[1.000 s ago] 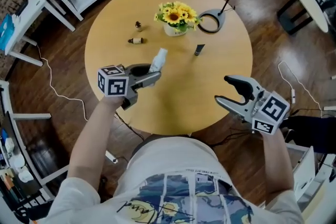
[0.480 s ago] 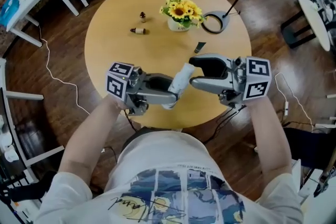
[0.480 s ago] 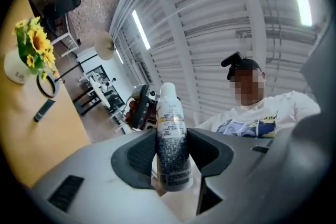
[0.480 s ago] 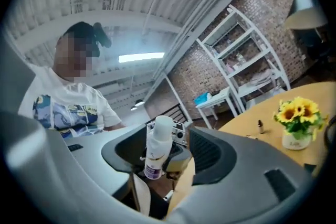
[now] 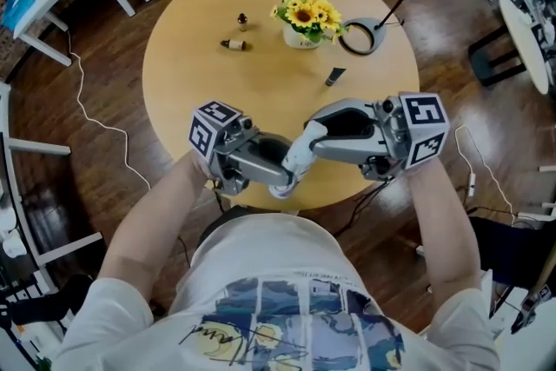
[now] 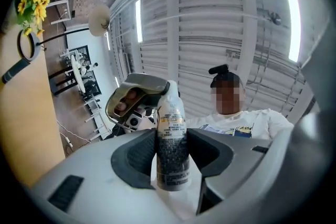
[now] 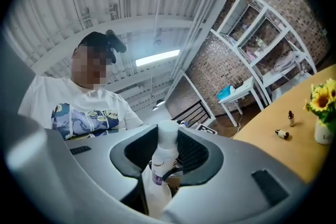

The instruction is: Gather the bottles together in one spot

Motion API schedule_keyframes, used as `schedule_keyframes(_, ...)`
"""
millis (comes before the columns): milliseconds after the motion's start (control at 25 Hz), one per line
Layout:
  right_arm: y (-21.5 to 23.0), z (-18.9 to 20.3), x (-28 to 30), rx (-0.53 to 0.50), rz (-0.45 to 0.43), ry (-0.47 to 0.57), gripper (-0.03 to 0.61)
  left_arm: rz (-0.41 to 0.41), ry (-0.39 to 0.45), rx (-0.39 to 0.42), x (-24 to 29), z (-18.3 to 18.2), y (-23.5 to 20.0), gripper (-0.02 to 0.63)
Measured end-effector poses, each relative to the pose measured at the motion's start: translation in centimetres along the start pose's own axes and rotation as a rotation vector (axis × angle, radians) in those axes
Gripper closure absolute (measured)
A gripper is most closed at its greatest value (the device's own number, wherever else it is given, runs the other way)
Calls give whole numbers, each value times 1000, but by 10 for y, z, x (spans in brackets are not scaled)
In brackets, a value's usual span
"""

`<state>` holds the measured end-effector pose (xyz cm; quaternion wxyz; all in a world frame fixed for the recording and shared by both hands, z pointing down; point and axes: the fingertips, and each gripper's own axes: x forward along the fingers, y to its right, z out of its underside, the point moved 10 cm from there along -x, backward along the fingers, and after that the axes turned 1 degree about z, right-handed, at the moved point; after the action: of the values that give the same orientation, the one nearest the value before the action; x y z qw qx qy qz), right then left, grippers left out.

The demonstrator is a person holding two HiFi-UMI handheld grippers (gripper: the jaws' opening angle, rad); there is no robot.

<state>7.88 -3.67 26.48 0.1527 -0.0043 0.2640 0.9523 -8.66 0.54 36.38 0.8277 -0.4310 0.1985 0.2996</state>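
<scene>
The white bottle (image 5: 300,154) was held up over the near edge of the round table (image 5: 200,91), between both grippers. The left gripper (image 5: 282,178) clamped its printed body, pads tight on both sides. The right gripper (image 5: 318,137) had just been closing its jaws, narrow on the bottle's cap. At the far side stood an upright brown bottle (image 5: 242,17), a lying brown bottle (image 5: 233,44) near it, a dark tube (image 5: 334,77) and a sunflower vase (image 5: 304,17), well apart from the held one

Smooth matt wooden table (image 5: 191,74), glossy white plastic bottle (image 5: 300,155), shiny wood floor (image 5: 452,91)
</scene>
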Motion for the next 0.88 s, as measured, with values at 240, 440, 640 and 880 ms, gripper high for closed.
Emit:
schedule_keyframes(240,5,-1,-5,-59,122,-43,480,-127,47,35,-21,-7,-8,428)
schedule_keyframes(440,7,-2,-6,-111,194,-79,480,-230,60,68,-37,-10,-7,420)
schedule_keyframes(640,19,1,-24,-148,342,-139,480,-524,127,140,-79,-22,3,420)
schedule_keyframes(880,58,12,-62,-202,630,-210,480,-934,99,265,-117,-17,25,421)
